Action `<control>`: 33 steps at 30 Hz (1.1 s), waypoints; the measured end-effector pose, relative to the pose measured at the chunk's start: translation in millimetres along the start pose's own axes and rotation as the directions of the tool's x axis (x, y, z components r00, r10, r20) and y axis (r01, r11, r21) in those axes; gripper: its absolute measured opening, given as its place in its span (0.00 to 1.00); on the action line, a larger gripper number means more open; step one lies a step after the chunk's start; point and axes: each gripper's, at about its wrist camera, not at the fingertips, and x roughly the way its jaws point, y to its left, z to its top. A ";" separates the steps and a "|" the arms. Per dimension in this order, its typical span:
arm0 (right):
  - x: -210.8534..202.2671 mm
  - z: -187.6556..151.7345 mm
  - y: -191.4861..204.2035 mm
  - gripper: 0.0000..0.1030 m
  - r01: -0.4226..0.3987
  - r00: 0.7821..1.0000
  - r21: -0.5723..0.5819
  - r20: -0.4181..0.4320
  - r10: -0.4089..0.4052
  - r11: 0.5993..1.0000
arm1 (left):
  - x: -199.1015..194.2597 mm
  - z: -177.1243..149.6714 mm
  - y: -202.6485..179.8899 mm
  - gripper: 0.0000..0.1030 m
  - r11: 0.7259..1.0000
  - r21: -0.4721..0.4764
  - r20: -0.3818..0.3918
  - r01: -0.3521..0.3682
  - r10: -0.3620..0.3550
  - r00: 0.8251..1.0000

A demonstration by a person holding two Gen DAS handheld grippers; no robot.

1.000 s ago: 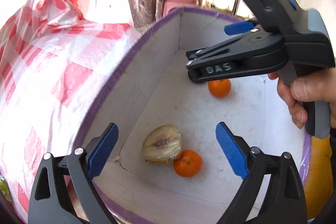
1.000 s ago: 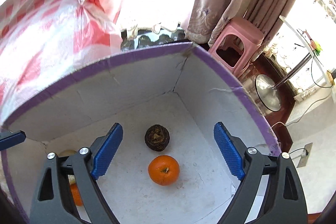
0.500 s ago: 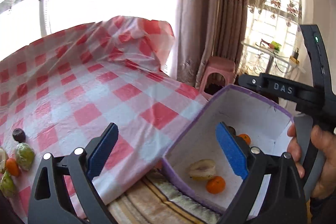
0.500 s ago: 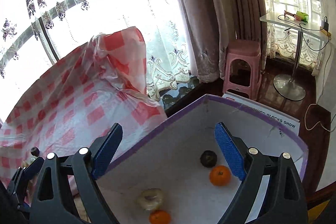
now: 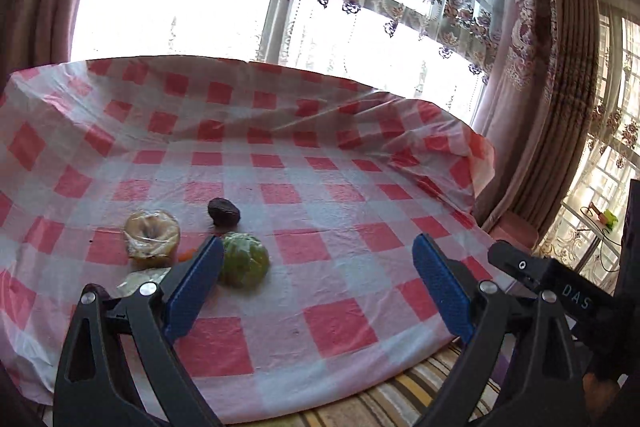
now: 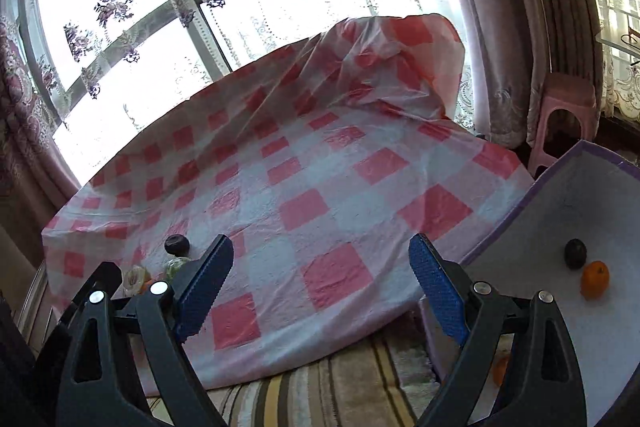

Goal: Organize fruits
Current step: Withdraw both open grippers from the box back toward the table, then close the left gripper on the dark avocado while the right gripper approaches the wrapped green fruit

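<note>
A: Left wrist view, item: left gripper [image 5: 316, 287], jaws apart, empty; green wrapped fruit [image 5: 244, 259] on red-checked tablecloth [image 5: 340, 195].

B: Right gripper [image 6: 320, 291] likewise spread (nothing held); small orange [image 6: 595, 279] inside purple-rimmed white box [image 6: 560, 195].

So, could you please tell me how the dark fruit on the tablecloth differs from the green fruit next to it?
The dark fruit is nearly black and smaller; the green fruit is pale green and clearly bigger. The dark fruit looks bare, while the green fruit seems to sit in shiny clear wrap. The dark fruit lies farther from the left gripper; the green fruit sits right by its left finger. Both are roundish and rest on the checked tablecloth, ungripped.
</note>
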 end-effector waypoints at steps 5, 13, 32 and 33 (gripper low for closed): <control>10.8 -25.4 45.7 0.85 -0.041 0.998 -0.137 -0.045 0.035 0.990 | -17.5 -1.4 52.9 0.93 0.984 -0.141 0.033 -0.109 0.115 0.993; 18.0 -39.6 83.1 0.85 -0.084 0.994 -0.274 -0.091 0.061 0.958 | -32.0 -7.6 121.9 0.92 0.928 -0.296 -0.023 -0.226 0.230 0.973; 53.7 -57.7 147.9 0.85 -0.240 0.954 -0.352 -0.256 0.153 0.905 | -5.4 -32.8 175.9 0.65 0.849 -0.398 -0.254 -0.346 0.261 0.931; 55.7 -58.1 149.8 0.85 -0.244 0.952 -0.350 -0.264 0.155 0.904 | -4.0 -33.5 175.5 0.65 0.849 -0.393 -0.262 -0.352 0.263 0.928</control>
